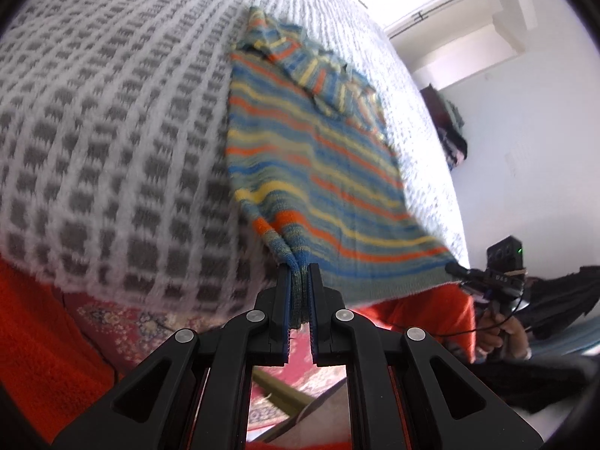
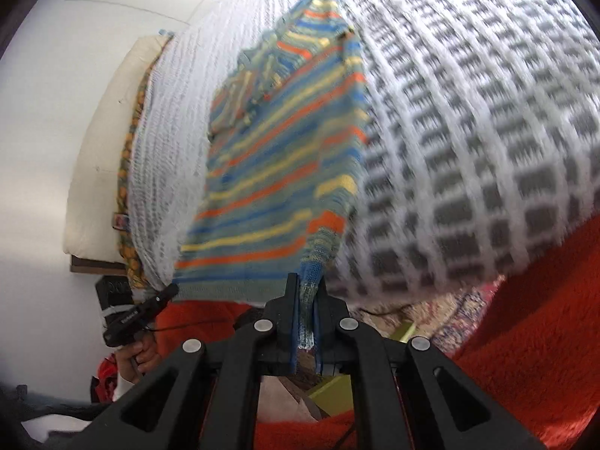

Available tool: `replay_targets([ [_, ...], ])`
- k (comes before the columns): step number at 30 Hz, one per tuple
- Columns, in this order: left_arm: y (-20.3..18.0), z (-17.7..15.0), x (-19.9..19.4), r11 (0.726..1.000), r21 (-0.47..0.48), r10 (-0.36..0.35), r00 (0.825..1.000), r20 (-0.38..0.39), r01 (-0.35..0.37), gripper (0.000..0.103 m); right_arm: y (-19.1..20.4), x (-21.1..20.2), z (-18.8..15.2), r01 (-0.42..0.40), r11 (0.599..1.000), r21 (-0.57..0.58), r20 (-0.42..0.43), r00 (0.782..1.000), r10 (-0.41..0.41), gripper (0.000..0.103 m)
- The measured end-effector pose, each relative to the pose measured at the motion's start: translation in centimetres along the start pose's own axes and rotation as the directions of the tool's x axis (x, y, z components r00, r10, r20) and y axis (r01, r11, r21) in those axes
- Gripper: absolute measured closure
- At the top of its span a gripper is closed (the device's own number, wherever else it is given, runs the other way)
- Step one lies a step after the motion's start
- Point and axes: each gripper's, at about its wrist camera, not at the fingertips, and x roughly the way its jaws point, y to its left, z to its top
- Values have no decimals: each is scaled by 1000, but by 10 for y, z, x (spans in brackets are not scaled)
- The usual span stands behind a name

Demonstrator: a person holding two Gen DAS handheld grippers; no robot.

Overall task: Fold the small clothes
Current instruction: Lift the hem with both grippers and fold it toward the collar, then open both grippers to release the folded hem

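With my left tool and right tool each clamped on a near hem corner of the striped sweater lying on the checked bed, I should lift both evenly, keeping the hem taut, and fold it toward the far collar.

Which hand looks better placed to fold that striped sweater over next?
Neither clearly: the left gripper and right gripper each pinch a hem corner of the striped sweater, so both probably lift together.
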Motion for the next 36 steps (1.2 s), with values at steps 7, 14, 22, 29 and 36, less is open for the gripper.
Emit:
replay_targets([
  [7,-18,100,9,998,-8,-64,992,108,65,98,18,-2,96,-145,989,19,122,982,141,97],
  [14,-33,232,54,999,25,22,989,149,-26,98,37,27,233,-167,986,23,202,966,159,97],
  [22,-5,352,142,978,-91,201,964,176,-187,70,13,87,379,-122,987,108,292,953,86,95],
  [29,28,340,136,952,-111,304,931,201,-286,40,-17,93,398,41,991,128,292,953,-77,43],
  [36,45,250,120,975,-68,217,970,110,-210,37,-32,74,309,73,997,39,188,979,-79,43],
])
